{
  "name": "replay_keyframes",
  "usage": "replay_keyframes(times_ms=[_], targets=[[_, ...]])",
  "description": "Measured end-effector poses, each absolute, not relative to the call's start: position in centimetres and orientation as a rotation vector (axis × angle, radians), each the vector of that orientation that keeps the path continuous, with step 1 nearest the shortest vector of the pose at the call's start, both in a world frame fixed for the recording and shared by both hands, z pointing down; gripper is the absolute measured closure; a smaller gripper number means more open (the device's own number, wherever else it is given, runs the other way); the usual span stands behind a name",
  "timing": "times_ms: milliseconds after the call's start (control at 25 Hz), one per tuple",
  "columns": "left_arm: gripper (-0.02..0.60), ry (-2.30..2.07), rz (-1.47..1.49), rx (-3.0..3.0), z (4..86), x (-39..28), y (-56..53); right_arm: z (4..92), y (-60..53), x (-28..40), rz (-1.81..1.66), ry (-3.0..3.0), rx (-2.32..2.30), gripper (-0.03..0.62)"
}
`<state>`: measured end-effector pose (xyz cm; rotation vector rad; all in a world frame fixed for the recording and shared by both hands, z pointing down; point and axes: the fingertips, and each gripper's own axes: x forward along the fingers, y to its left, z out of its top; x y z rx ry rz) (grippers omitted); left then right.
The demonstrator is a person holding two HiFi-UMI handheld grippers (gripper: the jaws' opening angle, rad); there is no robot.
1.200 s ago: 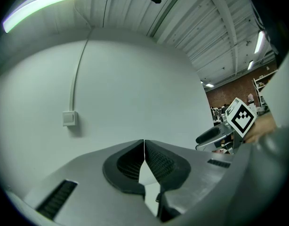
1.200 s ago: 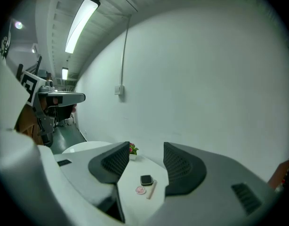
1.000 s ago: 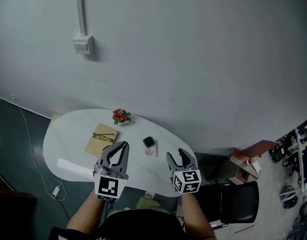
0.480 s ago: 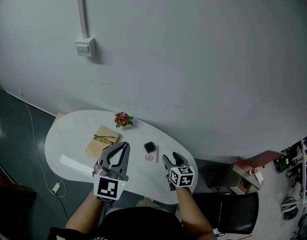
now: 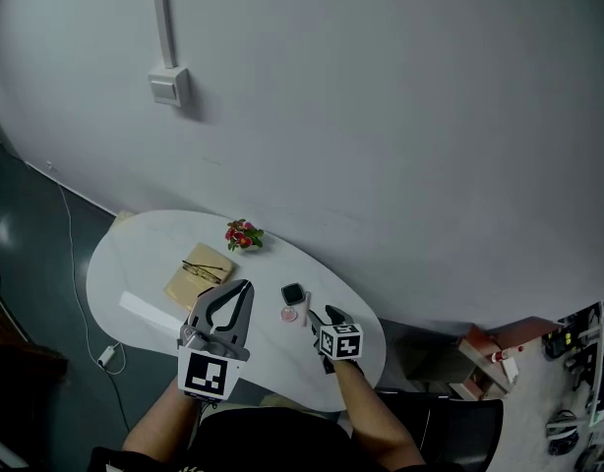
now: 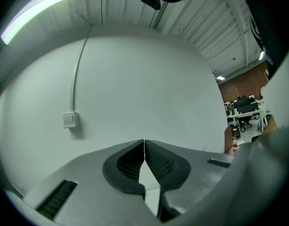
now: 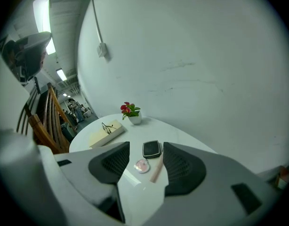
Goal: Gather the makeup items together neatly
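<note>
Right gripper [image 5: 322,315] hangs wide open over the black compact [image 7: 151,149], pink pot [image 7: 141,165] and pink stick [image 7: 157,169], likely choosing a pick. Left gripper [image 6: 144,160] waits aside, closed on nothing.

White oval table [image 5: 135,264] by pale grey wall [image 5: 400,116] with switch [image 5: 169,87], dark floor [image 5: 17,264]

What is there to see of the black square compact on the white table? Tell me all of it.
The black square compact has rounded corners and a glossy dark lid with a thin lighter rim, plastic by its look. It is closed and lies flat on the white oval table, just beyond a round pink case. A slim pink stick ends by its corner; whether they touch I cannot tell. The right gripper, jaws apart, is short of it.
</note>
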<state>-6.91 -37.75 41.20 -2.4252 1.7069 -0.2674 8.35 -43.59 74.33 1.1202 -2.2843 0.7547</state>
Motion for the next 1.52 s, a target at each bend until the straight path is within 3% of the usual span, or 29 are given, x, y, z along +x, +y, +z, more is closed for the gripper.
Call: replay_keyframes(times_ms=[1000,1200,1360,1520], targets=[[0.557,1.733,-0.367,-2.437,44.1,-5.7,-36.8,89.6,-43.9,7.0,0.892,-2.029,0.959,0.370],[0.557,1.744,-0.407,-2.437,45.0,-6.1,-36.9,89.9,-44.6,7.6,0.873,-1.976,1.017,0.456],[0.557,1.747,-0.441,-2.445,45.7,-6.2,-37.2,90.1,-44.6,7.6,0.800,-1.959,1.013,0.462],[0.557,1.737,-0.452,-2.442,45.7,-6.0,-37.2,90.2,-44.9,8.2,0.778,-1.924,1.025,0.514]])
